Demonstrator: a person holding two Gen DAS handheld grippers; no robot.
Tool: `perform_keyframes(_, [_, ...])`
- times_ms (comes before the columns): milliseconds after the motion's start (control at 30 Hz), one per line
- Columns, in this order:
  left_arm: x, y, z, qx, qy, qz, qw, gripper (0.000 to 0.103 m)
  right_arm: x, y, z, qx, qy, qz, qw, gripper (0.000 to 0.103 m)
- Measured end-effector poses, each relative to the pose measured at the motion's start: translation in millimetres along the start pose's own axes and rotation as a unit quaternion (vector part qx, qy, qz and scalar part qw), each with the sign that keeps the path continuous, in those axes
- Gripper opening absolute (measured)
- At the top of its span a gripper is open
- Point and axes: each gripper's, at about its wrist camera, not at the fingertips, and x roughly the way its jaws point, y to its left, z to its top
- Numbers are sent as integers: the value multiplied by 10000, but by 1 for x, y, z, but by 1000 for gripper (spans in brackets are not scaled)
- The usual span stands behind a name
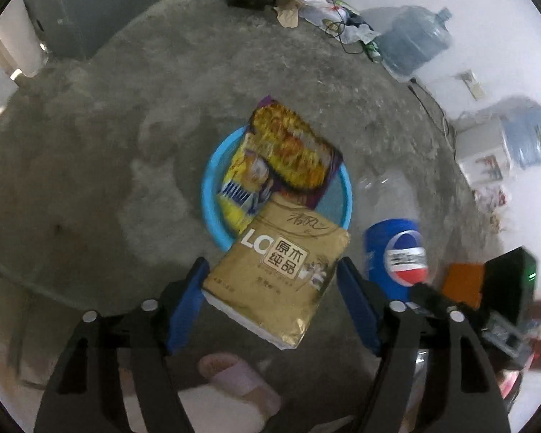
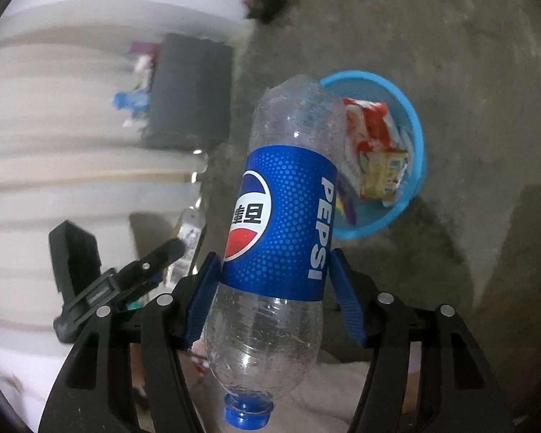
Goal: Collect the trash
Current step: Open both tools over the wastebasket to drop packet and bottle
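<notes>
Trash already lies in the blue basin (image 1: pixel 207 195) on the concrete floor (image 1: pixel 90 180): snack wrappers (image 1: pixel 292 151) piled against its far side. Two more pieces are on the way in. The left gripper (image 1: pixel 272 263) points steeply down with a gold tissue pack (image 1: pixel 277 288) between its wide-set jaws. The pack is tilted and hangs over the near rim, and both pads sit close to its edges, but whether they press on it I cannot tell. The right gripper (image 2: pixel 274 256) holds an empty cola bottle (image 2: pixel 281 216), pads against both sides of the blue label, cap toward the camera, base aimed at the basin, which lies ahead and to the right.

The job now looks like the drop. Carry the pack further over the middle before letting go, since from here it could catch the rim and slide out. Bring the bottle over the open half beside the wrappers, lower it close, then spread the jaws; a light bottle dropped from height may bounce out. Keep the two grippers apart over the basin
</notes>
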Motion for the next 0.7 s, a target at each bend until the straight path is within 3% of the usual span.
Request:
perform_keyframes(133, [37,6,27,-373,132,189,9990,80,36,-24,39,506,151,95,9986,65])
perform_keyframes(200, [37,11,27,-662,8,234,9975,80,37,-34,44,724,74,-29,9973,65])
perform_keyframes(300, [25,16,23,-795,-128,138,9967,80,30,-37,36,805,-55,151,9966,65])
perform_keyframes(467, [-8,11,10,-483,-416,238,9977,80,4,-42,16,703,-299,78,9970,65])
perform_keyframes(700, [-80,5,-23,-201,-1051,77,9942,80,-29,-26,-11,285,-659,-8,9974,65])
